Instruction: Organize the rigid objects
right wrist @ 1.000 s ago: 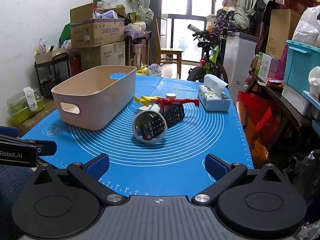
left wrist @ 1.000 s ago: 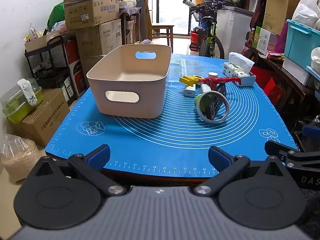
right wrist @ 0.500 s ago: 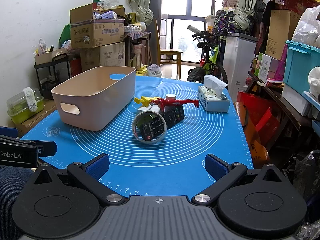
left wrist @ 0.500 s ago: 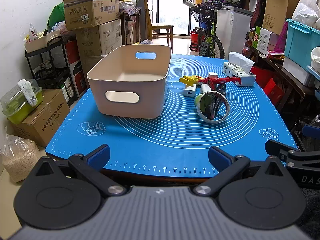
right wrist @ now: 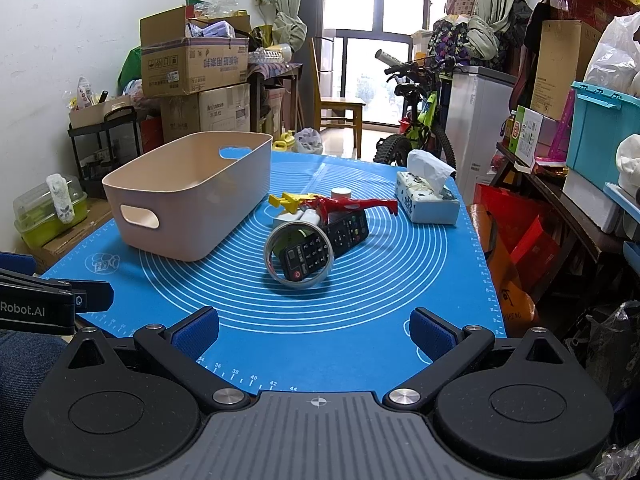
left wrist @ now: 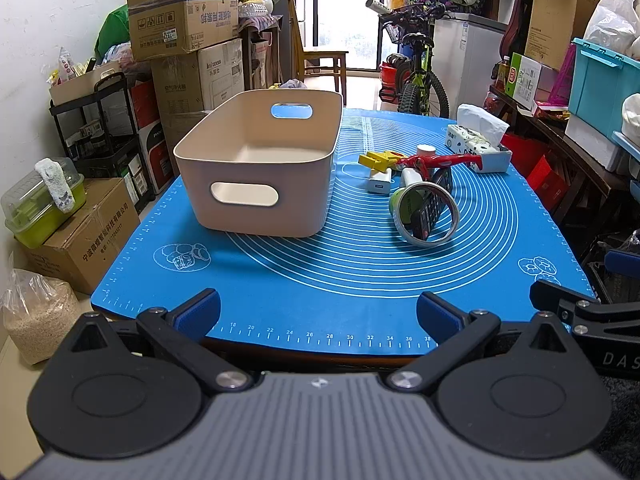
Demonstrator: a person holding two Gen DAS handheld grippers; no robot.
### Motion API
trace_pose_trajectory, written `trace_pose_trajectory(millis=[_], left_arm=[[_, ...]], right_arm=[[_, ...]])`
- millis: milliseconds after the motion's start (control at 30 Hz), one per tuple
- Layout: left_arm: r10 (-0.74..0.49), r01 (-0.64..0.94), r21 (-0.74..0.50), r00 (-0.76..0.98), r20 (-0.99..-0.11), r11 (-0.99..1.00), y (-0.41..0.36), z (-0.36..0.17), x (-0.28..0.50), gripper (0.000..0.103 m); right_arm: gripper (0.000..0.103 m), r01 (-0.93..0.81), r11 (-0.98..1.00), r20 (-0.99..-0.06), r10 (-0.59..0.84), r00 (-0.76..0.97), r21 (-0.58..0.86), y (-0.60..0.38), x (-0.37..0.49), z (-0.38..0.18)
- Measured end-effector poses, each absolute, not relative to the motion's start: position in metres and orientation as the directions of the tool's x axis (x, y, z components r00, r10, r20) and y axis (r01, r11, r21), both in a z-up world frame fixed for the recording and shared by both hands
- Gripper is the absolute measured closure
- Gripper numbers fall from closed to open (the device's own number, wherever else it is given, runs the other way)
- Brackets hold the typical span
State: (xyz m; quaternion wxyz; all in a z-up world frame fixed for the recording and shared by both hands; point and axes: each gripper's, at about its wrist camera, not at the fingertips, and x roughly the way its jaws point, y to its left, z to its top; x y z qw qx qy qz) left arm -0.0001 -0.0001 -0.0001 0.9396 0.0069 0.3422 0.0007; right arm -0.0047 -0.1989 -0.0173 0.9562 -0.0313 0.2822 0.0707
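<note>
- Looking through the left wrist view: the left gripper [left wrist: 318, 308] hangs released and empty over the near edge of the mat [left wrist: 340, 280].
- The bin [left wrist: 260, 168], empty, sits at 11 o'clock; the pile sits at 1 o'clock, with a remote [left wrist: 434, 208] threaded through a tape roll [left wrist: 426, 216].
- Risk, as I judge it: lifting the roll could drag the remote and tip it off.
- Open mat lies between gripper and bin.
- Turning to the right wrist view: the right gripper [right wrist: 314, 330] is released, holding nothing, at the near edge.
- The pile sits at 12 o'clock; the red toy [right wrist: 348, 204] and yellow toy [right wrist: 286, 200] lie tangled behind the roll, so a grab may snag both.
- A tissue box [right wrist: 424, 200] stands at 1 o'clock, near the mat's right edge; little room there.
</note>
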Motion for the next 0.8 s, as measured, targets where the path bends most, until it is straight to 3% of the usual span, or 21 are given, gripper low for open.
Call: trace_pose_trajectory(millis=[800], left_arm=[[0.003,0.003,0.008,0.764,-0.645,1.000,0.0007,0.0008,-0.0005,0.000]], right_arm=[[0.002,-0.154,0.988,-0.544,0.118,0.831,-0.020,-0.1998,-0.0041,-0.0174]])
